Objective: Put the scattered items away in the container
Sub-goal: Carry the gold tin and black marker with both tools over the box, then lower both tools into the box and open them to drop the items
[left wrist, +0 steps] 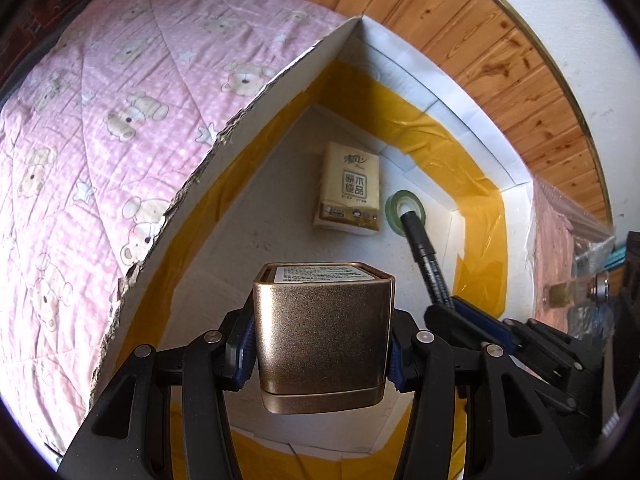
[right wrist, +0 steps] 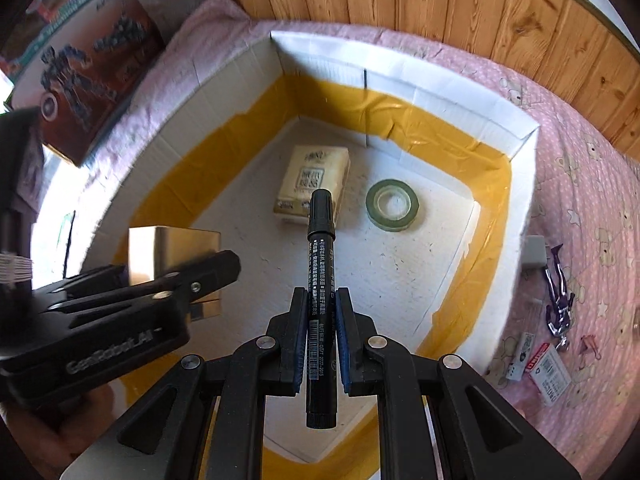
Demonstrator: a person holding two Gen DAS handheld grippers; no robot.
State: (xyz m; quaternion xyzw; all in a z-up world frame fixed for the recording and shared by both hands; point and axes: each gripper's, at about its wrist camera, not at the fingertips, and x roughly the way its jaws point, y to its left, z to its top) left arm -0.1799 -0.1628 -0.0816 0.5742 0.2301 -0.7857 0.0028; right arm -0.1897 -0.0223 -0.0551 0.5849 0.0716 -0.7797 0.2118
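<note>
My left gripper (left wrist: 322,346) is shut on a gold square tin (left wrist: 322,336) and holds it above the open white cardboard box (left wrist: 472,120) lined with yellow tape. My right gripper (right wrist: 321,304) is shut on a black marker pen (right wrist: 319,264), also over the box. On the box floor lie a tissue pack (right wrist: 314,184) and a green tape roll (right wrist: 392,204). In the left wrist view the tissue pack (left wrist: 350,190), tape roll (left wrist: 400,206), marker (left wrist: 426,256) and right gripper (left wrist: 464,312) show. The left gripper (right wrist: 176,280) with the tin (right wrist: 172,248) shows in the right wrist view.
The box sits on a pink bear-print quilt (left wrist: 100,128). Right of the box lie a purple figure (right wrist: 560,292), a small grey block (right wrist: 534,252) and small card packs (right wrist: 550,372). A printed carton (right wrist: 84,76) stands at the left. A wood-panel wall (right wrist: 440,8) is behind.
</note>
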